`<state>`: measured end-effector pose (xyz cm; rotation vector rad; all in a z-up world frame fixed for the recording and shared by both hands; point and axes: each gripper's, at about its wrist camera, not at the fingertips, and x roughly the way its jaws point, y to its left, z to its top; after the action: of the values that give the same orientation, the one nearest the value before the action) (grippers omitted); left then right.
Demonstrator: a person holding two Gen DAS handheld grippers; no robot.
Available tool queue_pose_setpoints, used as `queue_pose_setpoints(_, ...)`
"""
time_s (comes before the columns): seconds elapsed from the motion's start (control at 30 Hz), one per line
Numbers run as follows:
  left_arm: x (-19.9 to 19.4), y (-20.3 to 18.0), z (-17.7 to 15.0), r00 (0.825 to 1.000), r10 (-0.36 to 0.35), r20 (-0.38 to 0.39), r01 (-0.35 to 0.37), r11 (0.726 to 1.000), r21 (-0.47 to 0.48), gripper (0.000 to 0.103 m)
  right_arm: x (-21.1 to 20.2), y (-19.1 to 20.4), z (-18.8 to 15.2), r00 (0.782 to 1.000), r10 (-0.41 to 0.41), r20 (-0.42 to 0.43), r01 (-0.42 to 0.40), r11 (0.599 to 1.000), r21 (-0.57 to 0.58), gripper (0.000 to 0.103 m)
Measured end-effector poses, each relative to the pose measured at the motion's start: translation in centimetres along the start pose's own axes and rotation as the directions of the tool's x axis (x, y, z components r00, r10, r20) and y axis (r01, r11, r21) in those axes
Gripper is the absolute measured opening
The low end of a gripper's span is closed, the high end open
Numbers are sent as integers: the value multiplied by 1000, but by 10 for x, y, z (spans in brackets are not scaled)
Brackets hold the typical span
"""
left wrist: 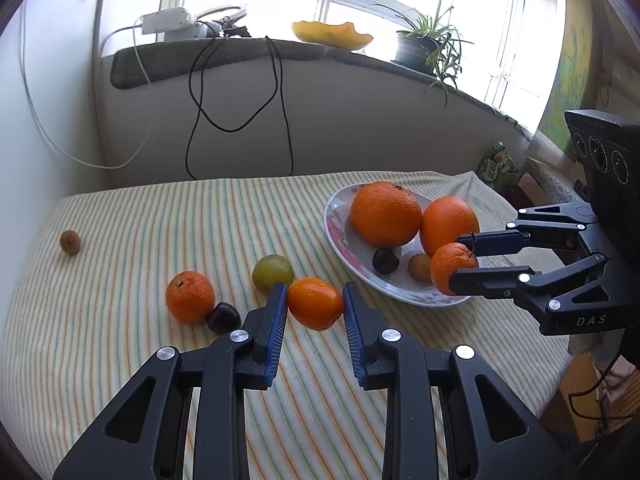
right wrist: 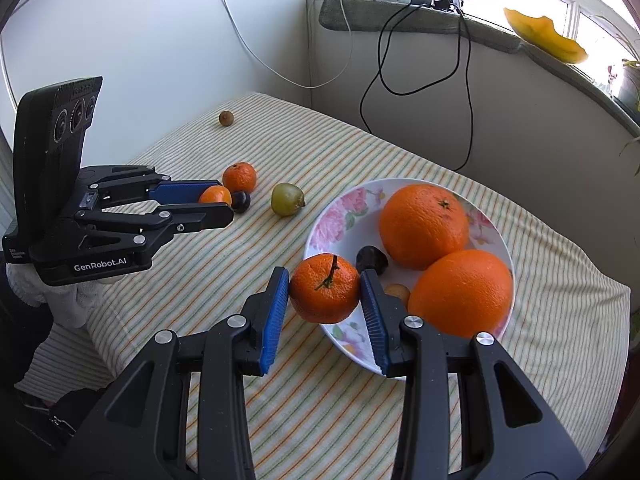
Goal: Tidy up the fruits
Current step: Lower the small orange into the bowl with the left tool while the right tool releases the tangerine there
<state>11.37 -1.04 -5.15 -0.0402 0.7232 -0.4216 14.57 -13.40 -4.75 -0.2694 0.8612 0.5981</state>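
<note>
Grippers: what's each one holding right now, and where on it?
Left gripper clamps a small orange fruit by its sides; right gripper clamps a stemmed mandarin by its sides.

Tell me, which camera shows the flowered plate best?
The right wrist view: the plate lies close, its pink flowers clear. The left wrist view shows the plate farther off, at a flatter angle.

Two big oranges [right wrist: 423, 225] sit in the flowery plate [right wrist: 332, 220] with a dark plum [right wrist: 372, 259] and a small yellowish fruit [right wrist: 397, 292]. A stemmed mandarin [right wrist: 325, 288] is pinched over the plate's rim, and a smooth small orange one [left wrist: 315, 303] is pinched above the striped cloth. Loose on the cloth: another mandarin [left wrist: 190, 297] touching a dark plum [left wrist: 223, 317], a green plum [left wrist: 273, 274], and a brown fruit [left wrist: 70, 242] well apart.
</note>
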Motion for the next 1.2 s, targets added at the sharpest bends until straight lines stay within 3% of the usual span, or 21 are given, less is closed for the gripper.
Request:
queue_pose_setpoints(0.57, 51, -30, 34, 999, -34, -38, 36, 997, 67, 26, -1, -22, -16, 1000, -9, -5, 10, 999, 39, 39)
queue_pose_setpoints(0.9, 60, -38, 39, 998, -47, -51, 51, 995, 83, 27, 6, -25, -14, 1000, 1, -5, -1, 999, 42, 39)
queue_pose_setpoints(0.93, 60, -38, 40, 998, -47, -50, 51, 995, 86, 28, 6, -25, -15, 1000, 3, -5, -3, 999, 43, 39)
queue_pose_setpoints(1.0, 60, -41, 41, 998, -47, -47, 51, 994, 95, 52, 7, -26, -14, 1000, 3, -3, -3, 999, 41, 39)
queue_pose_setpoints(1.1, 59, -43, 42, 998, -47, -44, 51, 993, 103, 57, 9, -27, -14, 1000, -8, 3, 8, 999, 35, 40)
queue_pose_setpoints(1.2, 57, -43, 43, 999, -38, -38, 42, 994, 104, 58, 7, -27, -15, 1000, -4, 24, 4, 999, 38, 64)
